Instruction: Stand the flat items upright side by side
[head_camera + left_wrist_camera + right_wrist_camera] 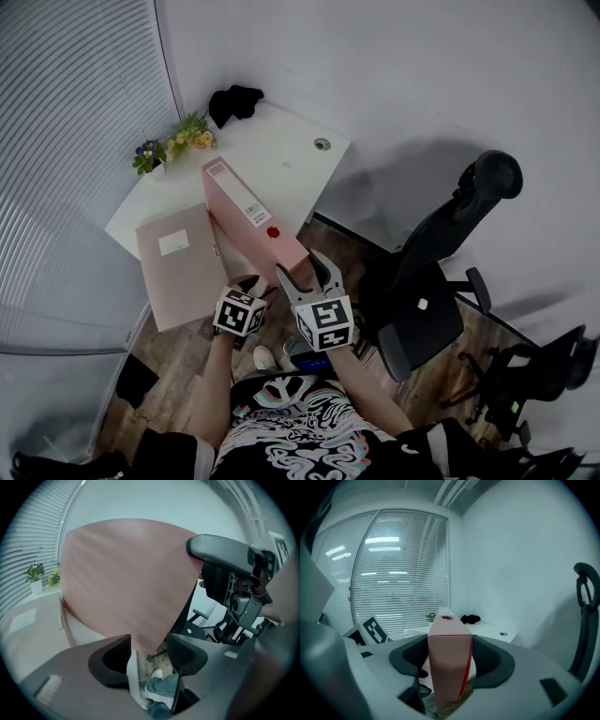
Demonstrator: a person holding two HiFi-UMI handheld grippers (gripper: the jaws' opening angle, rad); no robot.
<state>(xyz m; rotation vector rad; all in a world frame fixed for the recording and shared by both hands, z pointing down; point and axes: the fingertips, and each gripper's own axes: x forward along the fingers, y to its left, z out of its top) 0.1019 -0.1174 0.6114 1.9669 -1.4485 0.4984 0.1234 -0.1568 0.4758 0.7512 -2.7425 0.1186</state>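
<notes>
A pink box file [251, 217] stands on its long edge on the white corner desk [281, 155], its labelled spine facing up. My right gripper [307, 270] is shut on its near end, and in the right gripper view the file [449, 667] fills the gap between both pads. A flat tan folder [180, 264] lies to the left of the file and overhangs the desk's front edge. My left gripper [251, 284] sits between the folder's near corner and the file, open. In the left gripper view [149, 651] the file's broad side [126, 578] looms just ahead, with floor showing between the jaws.
A black office chair [441, 281] stands close on the right. Potted flowers [178, 141] and a black object [234, 101] sit at the back of the desk, by the window blinds [75, 112]. A cable grommet [322, 144] marks the desk's right part.
</notes>
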